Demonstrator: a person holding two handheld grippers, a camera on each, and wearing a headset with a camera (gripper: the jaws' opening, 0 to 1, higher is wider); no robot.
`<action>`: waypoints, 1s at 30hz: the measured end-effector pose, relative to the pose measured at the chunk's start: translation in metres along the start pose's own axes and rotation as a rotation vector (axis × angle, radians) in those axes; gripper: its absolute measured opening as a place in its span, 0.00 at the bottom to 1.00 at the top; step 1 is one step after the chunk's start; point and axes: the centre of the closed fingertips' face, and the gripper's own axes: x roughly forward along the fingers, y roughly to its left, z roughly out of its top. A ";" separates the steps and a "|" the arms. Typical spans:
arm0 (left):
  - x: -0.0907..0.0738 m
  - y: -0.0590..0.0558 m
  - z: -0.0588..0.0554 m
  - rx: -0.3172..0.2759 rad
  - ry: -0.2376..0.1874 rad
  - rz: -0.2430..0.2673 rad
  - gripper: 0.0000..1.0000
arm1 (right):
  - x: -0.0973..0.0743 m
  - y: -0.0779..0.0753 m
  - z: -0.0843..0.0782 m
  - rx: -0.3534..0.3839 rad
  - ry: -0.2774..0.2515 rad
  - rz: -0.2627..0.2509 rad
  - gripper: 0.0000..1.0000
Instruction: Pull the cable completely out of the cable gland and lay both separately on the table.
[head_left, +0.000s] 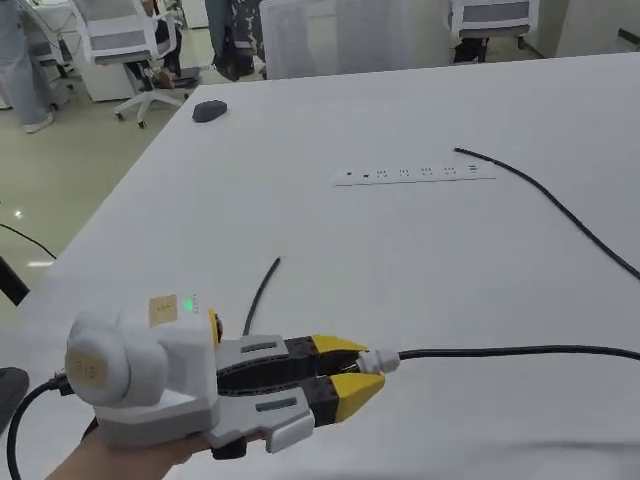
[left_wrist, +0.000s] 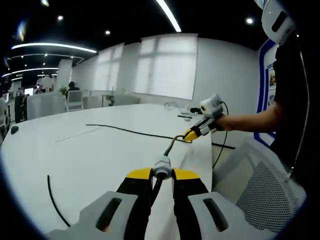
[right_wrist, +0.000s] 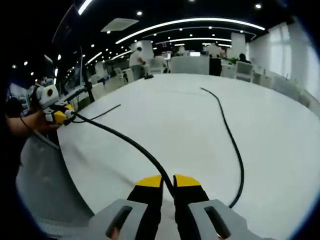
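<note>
On the left gripper the fingers clamp the white cable gland over the counter near its front edge (axis in line with the fingers). The black cable runs out of it rightward to the right gripper, whose fingers pinch it.

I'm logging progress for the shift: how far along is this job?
Nothing is finished yet. The left claw grips the small white plastic cable gland; the right claw grips the long black cable, which still runs through the gland. Left: pull it free, lay both apart on the white table.
</note>
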 end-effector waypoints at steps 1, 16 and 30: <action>0.002 -0.001 0.000 0.000 0.001 0.001 0.14 | 0.000 -0.001 -0.003 -0.011 0.015 -0.012 0.03; 0.007 -0.002 0.003 0.000 -0.010 -0.005 0.14 | -0.001 0.124 0.095 -0.292 -0.201 0.316 0.30; 0.020 -0.019 0.000 0.032 0.009 -0.059 0.14 | 0.031 0.222 0.084 -0.646 -0.098 0.522 0.07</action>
